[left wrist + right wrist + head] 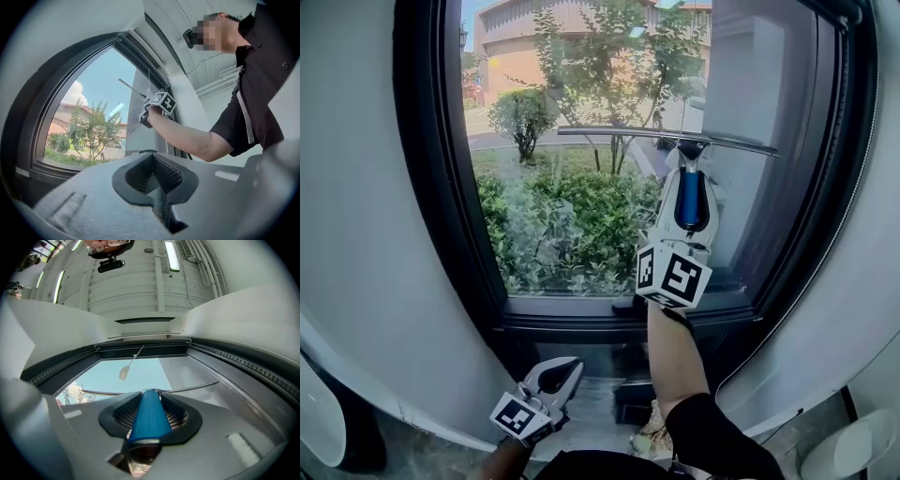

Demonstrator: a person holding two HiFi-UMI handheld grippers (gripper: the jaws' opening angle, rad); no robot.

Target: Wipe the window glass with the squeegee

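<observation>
Squeegee [675, 139] is lying blade-first against the upper window glass [562, 225], right gripper [690, 178] clamping its blue handle. It is probably handling light and stiff there. Left gripper [555, 377] is hanging closed, empty.

Jaws of the white right gripper [691, 174] hide the lower end of the blue-handled metal-bladed squeegee [688, 148], while the dark window frame [425, 159] runs off the head view's top edge
</observation>
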